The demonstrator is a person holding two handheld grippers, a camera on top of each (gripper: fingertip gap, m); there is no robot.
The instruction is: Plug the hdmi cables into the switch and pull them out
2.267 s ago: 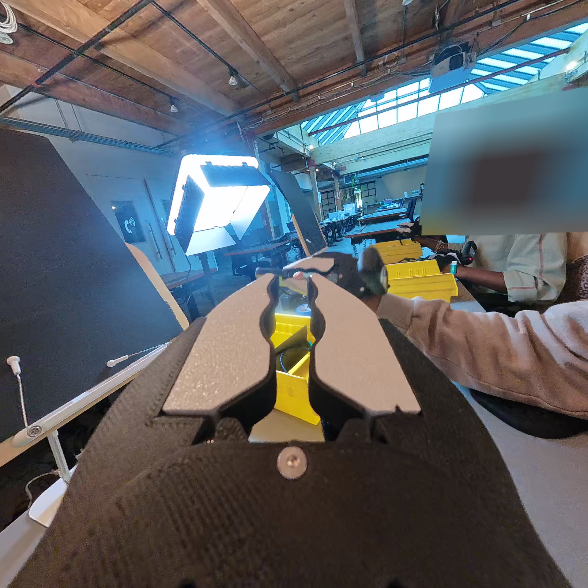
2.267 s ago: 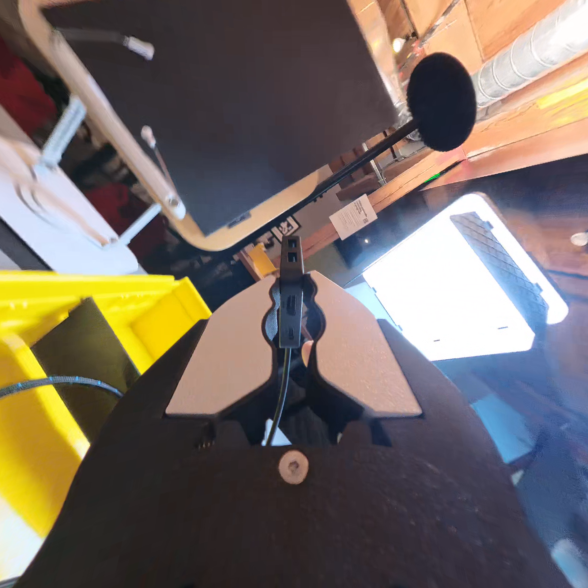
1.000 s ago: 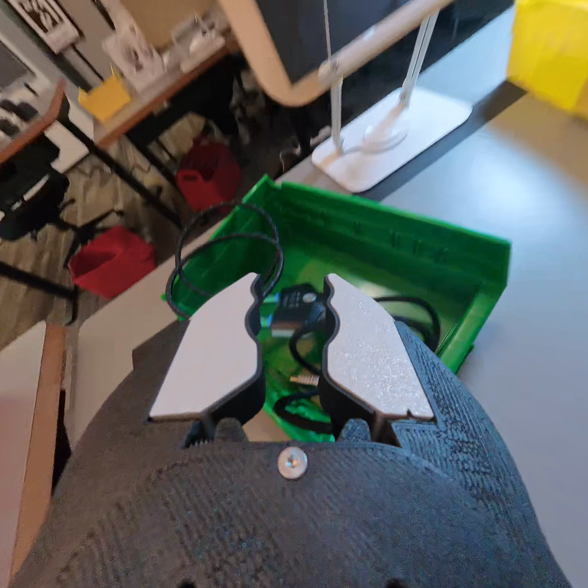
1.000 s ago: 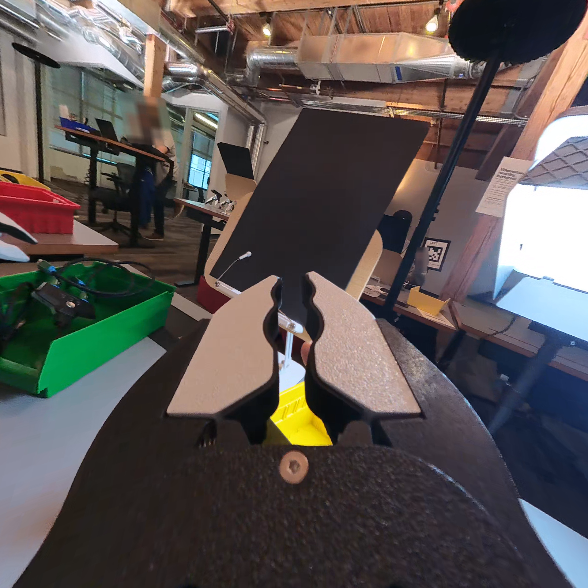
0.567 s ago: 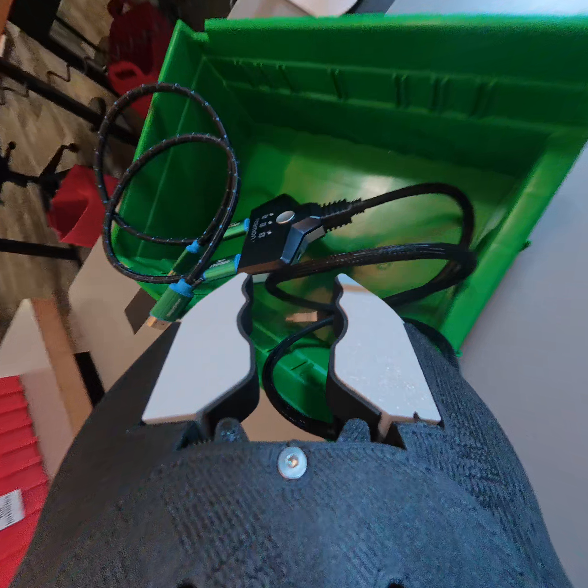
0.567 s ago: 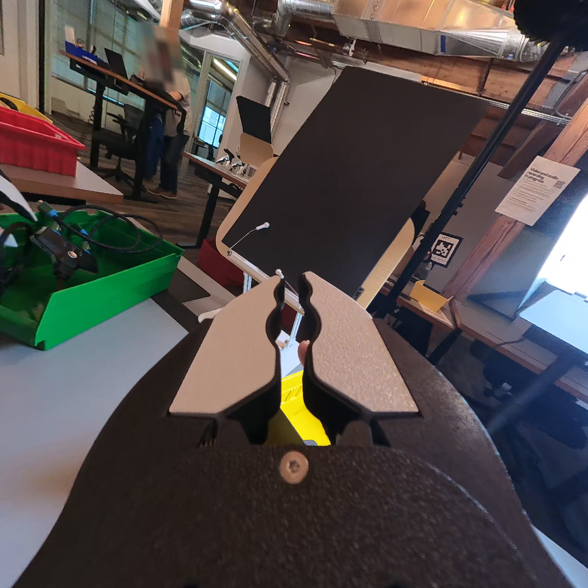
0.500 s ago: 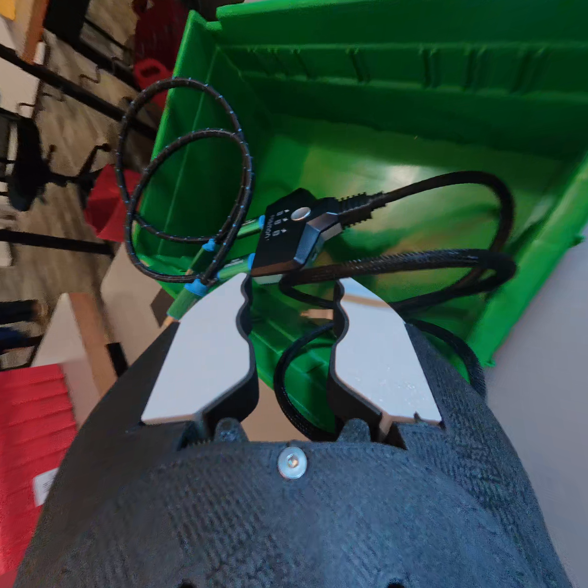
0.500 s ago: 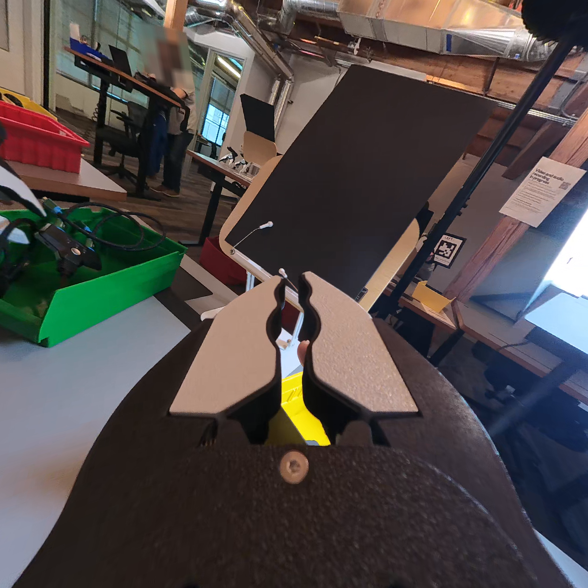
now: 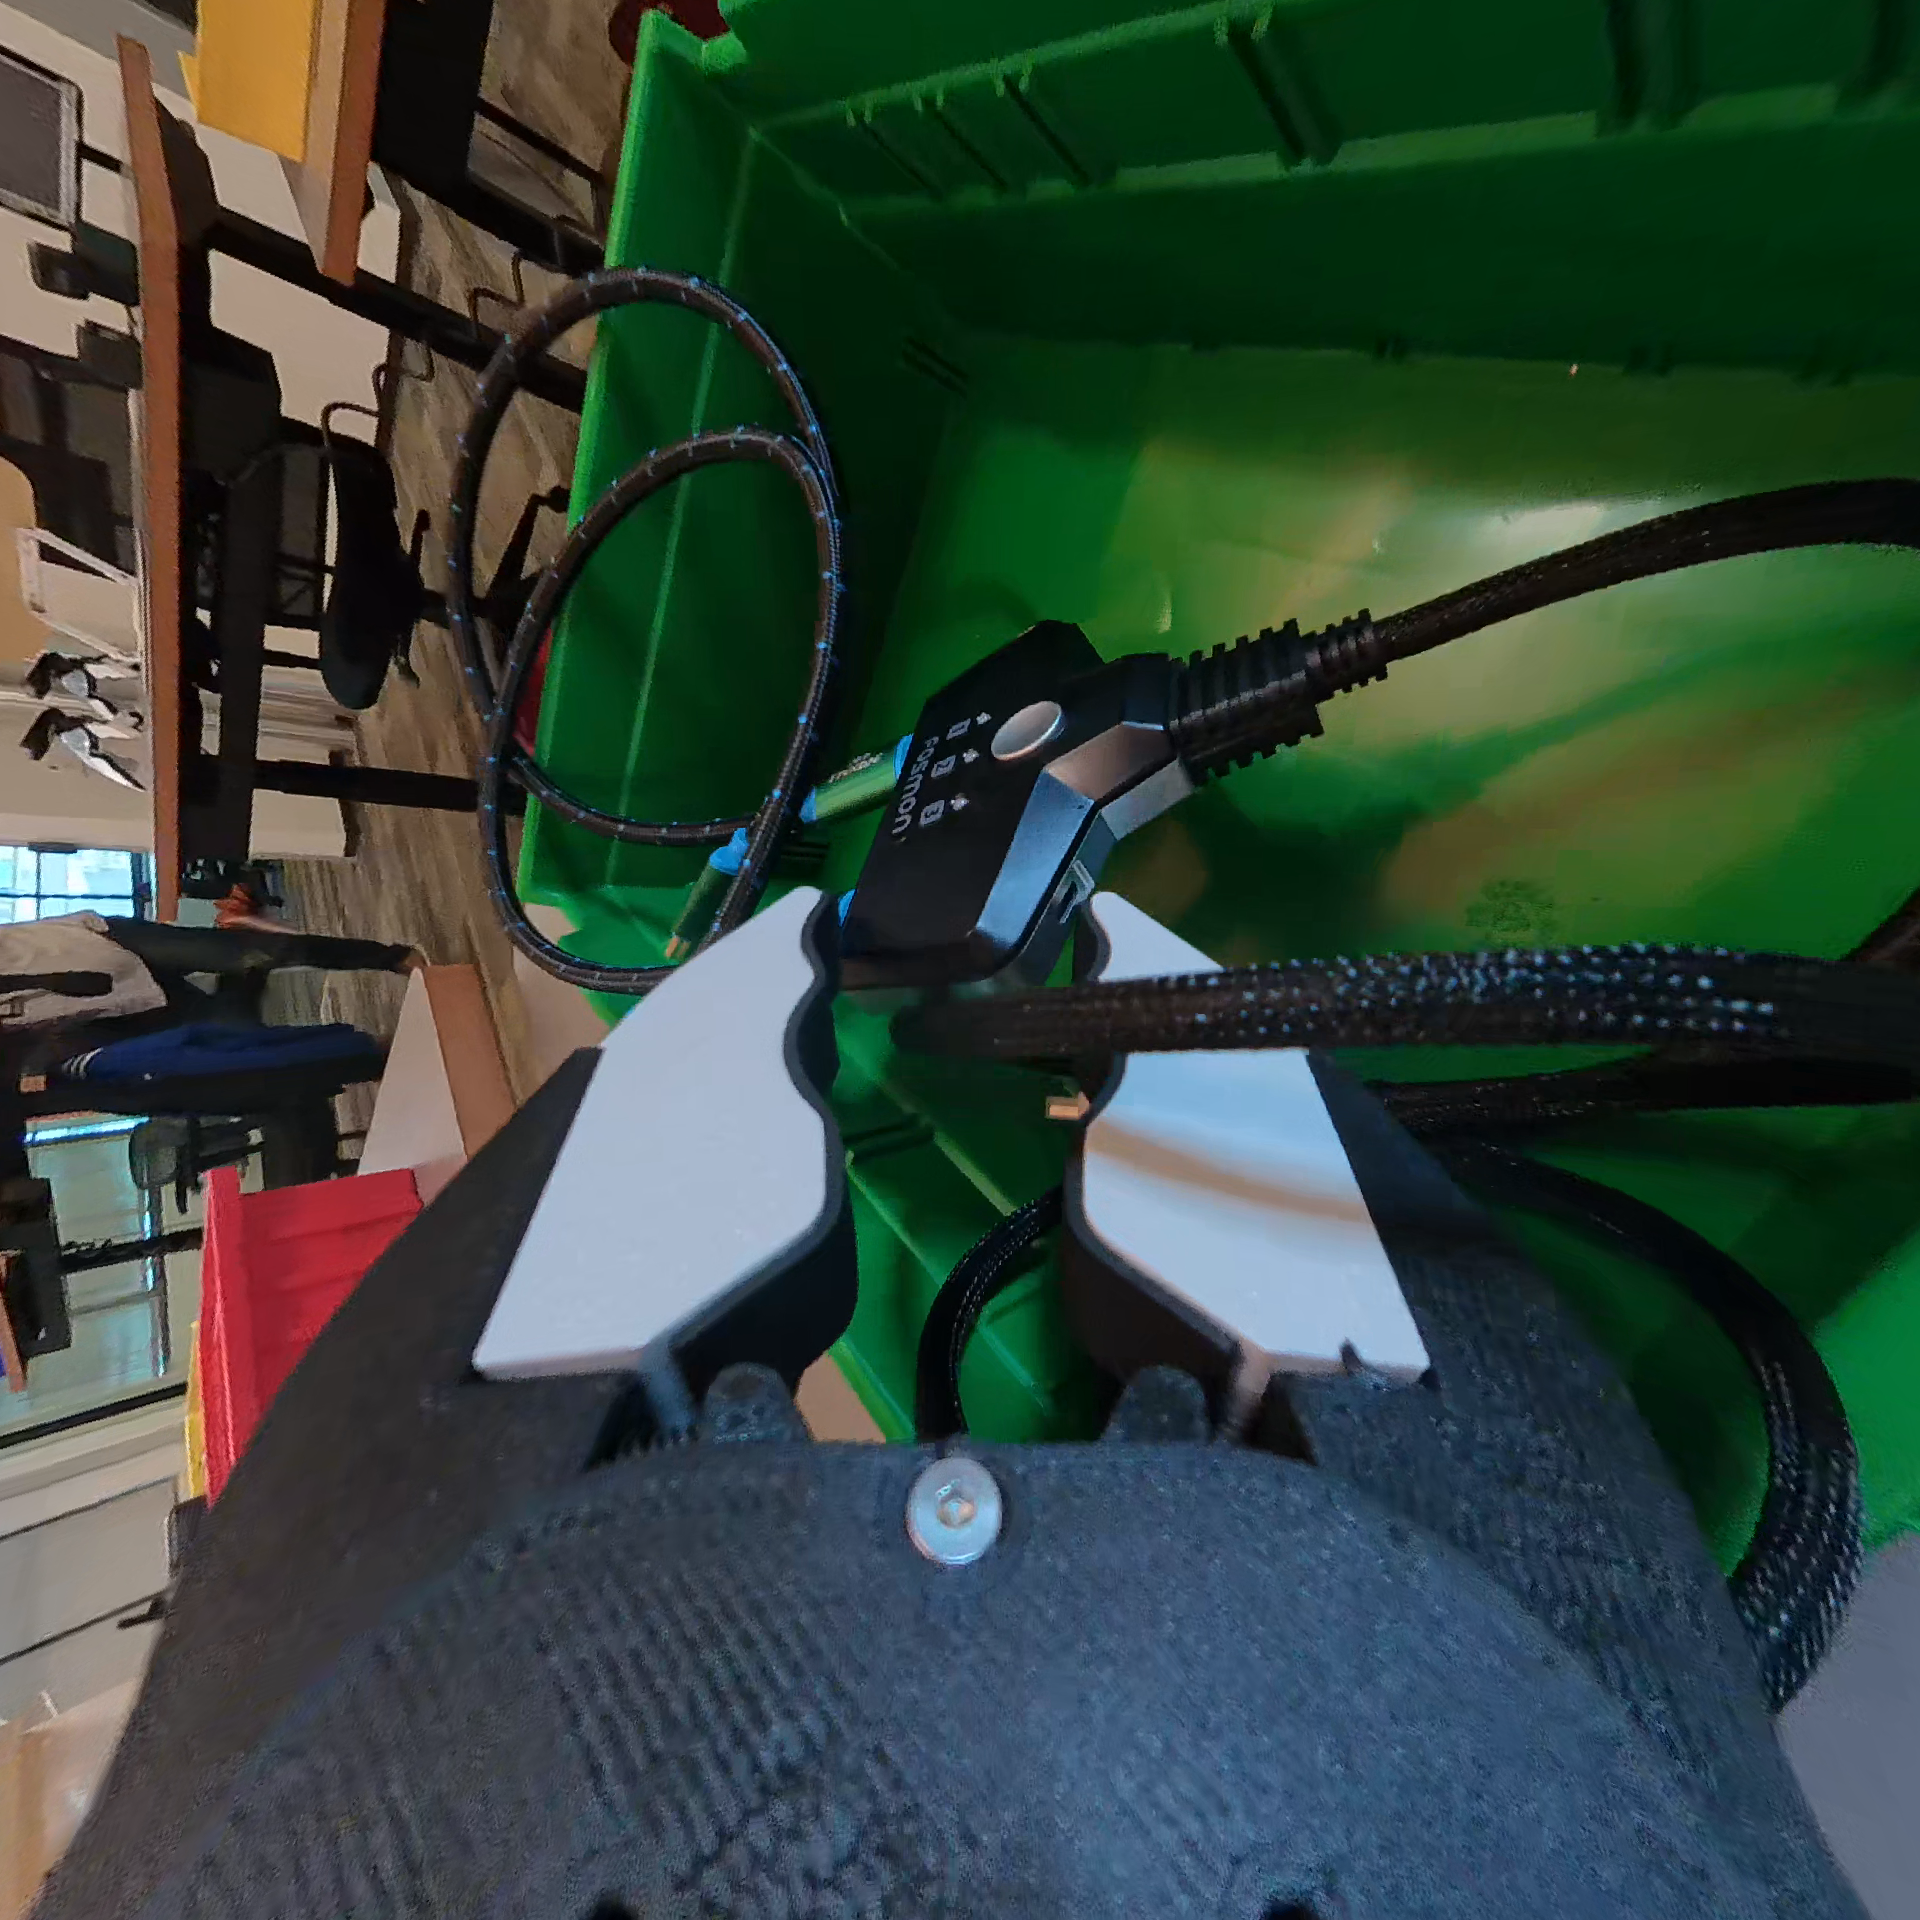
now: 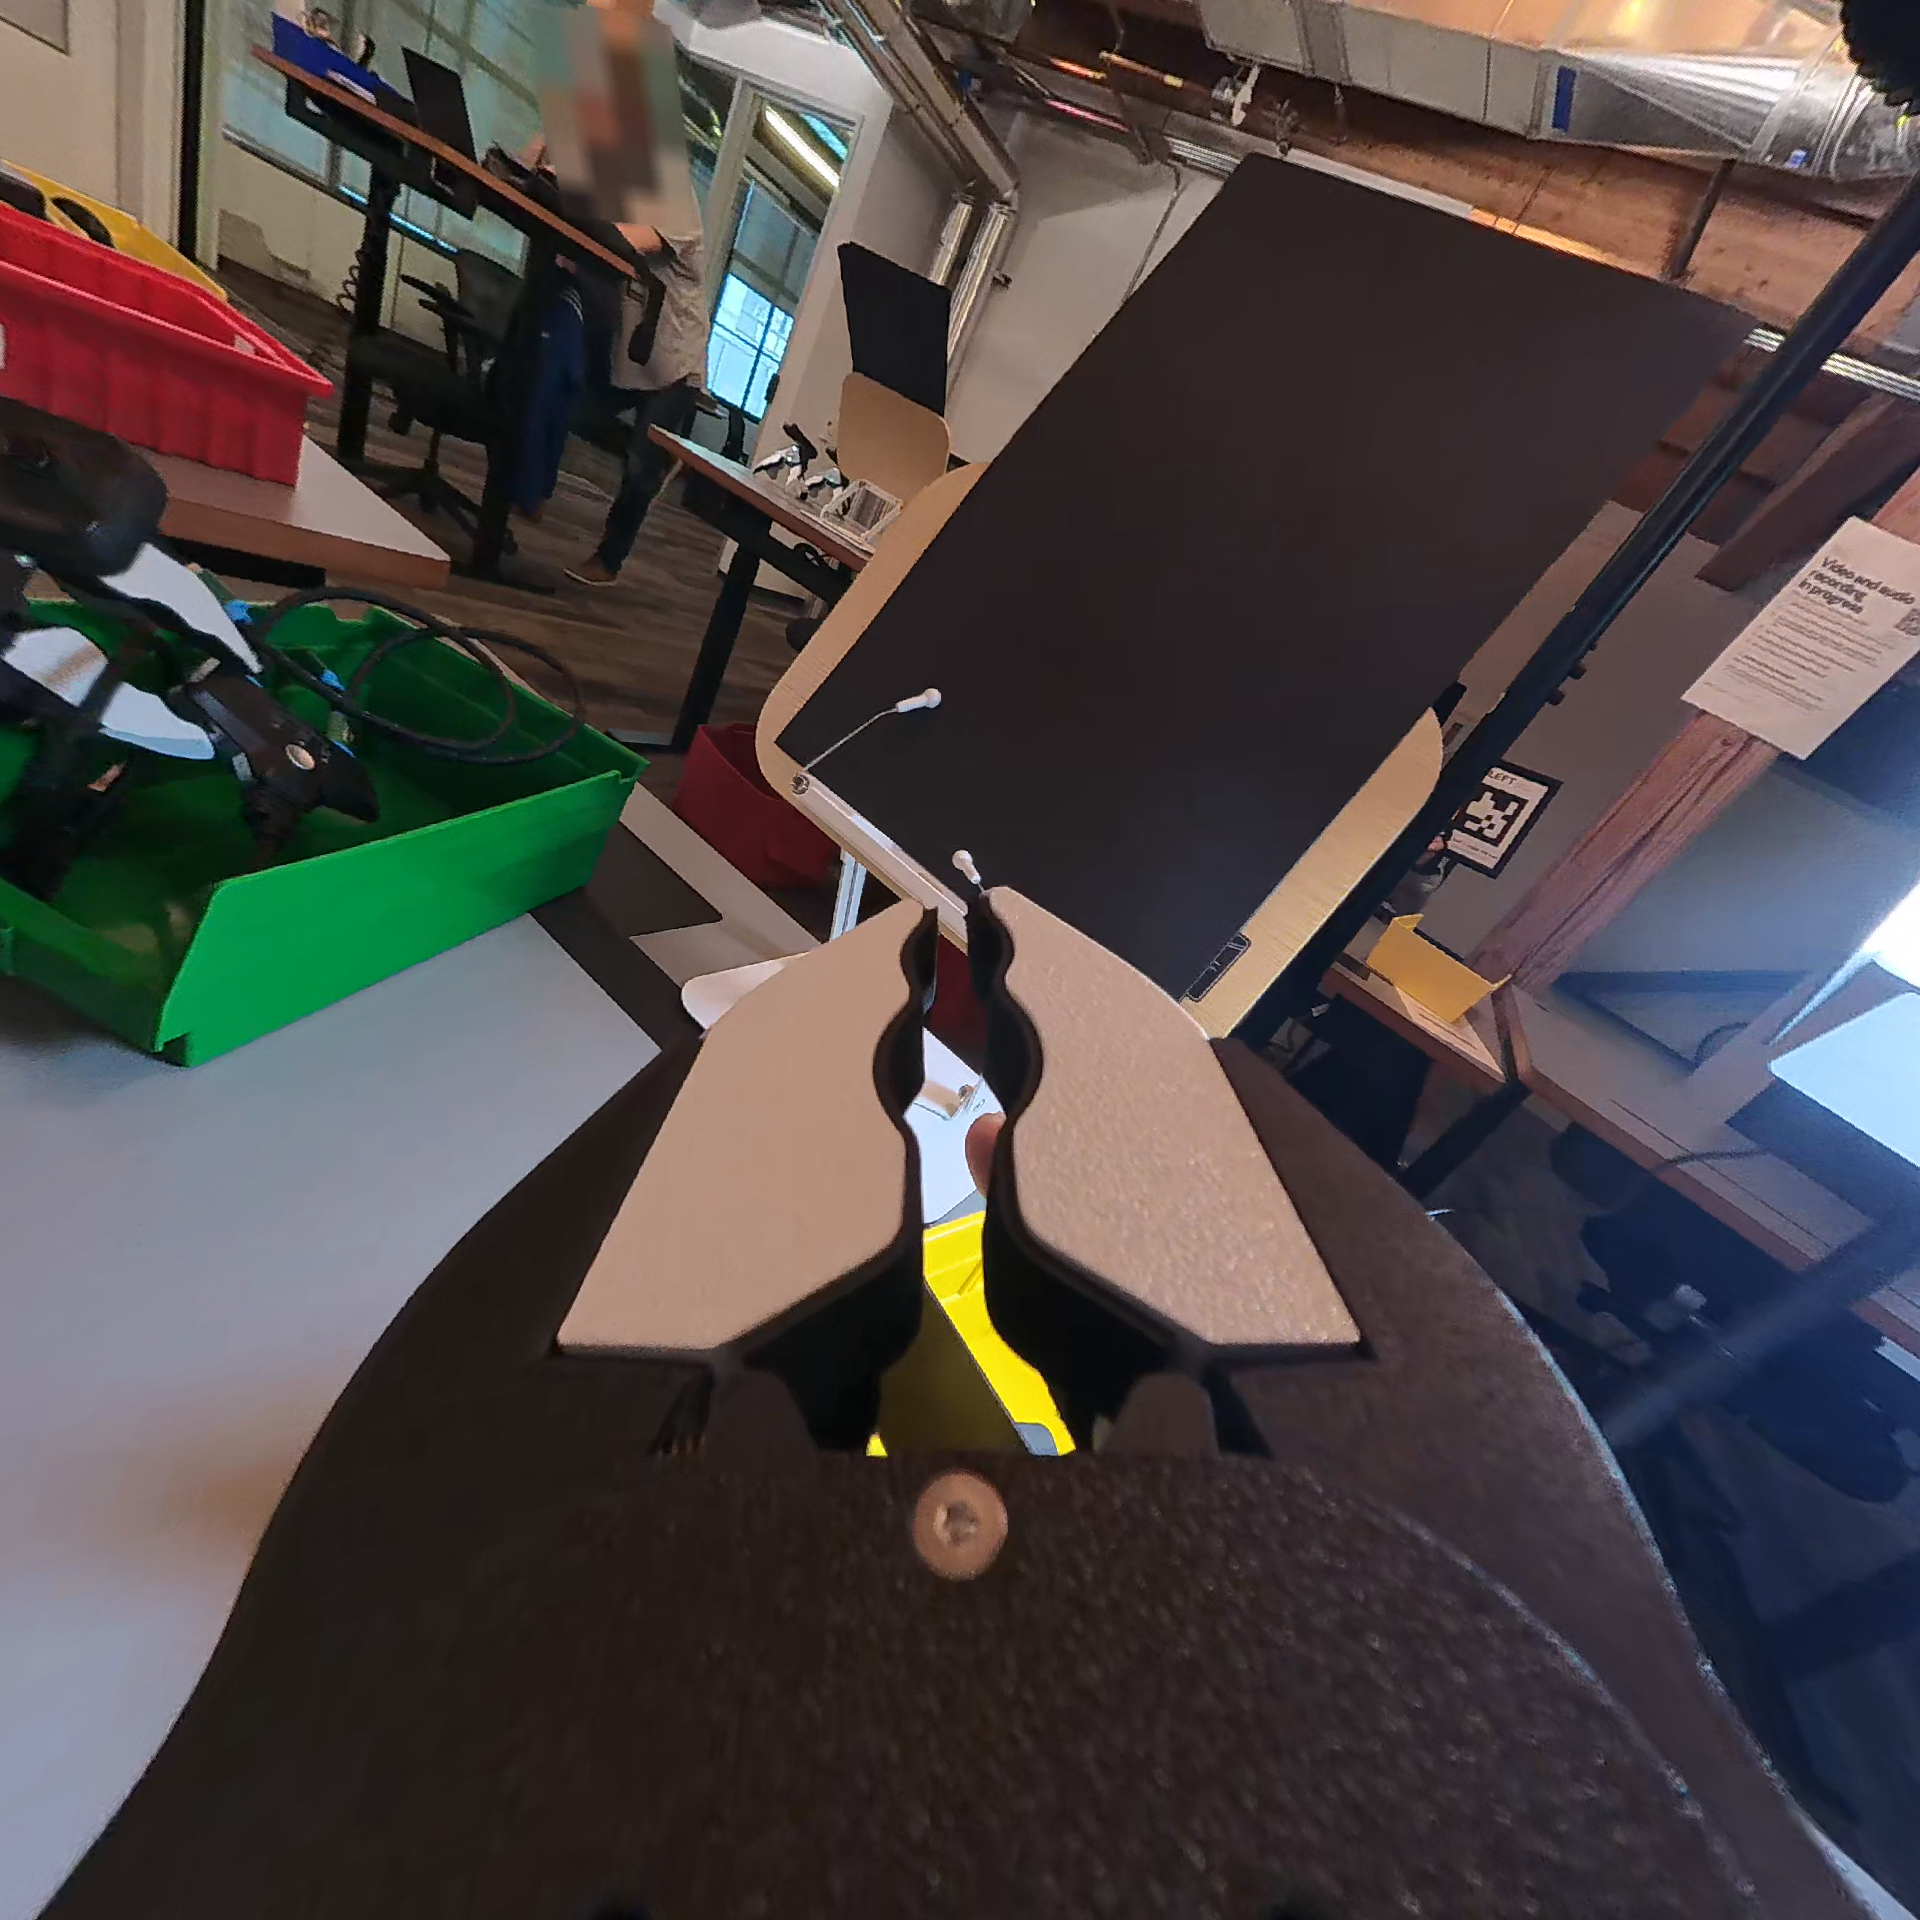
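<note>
Left wrist view: the left hand-held gripper (image 9: 951,920) is spread wide, its fingertips set at either side of the near end of the black switch (image 9: 982,810); whether contact is made cannot be told. The switch is seen inside the green bin (image 9: 1351,260), its long axis slanted from lower left to upper right. A thick braided cable (image 9: 1558,592) is plugged at its upper right end, and green-tipped hdmi cables (image 9: 644,623) at the lower left, looped over the bin wall. The right hand-held gripper (image 10: 954,914) is held nearly closed on nothing, above the grey desk (image 10: 260,1195).
</note>
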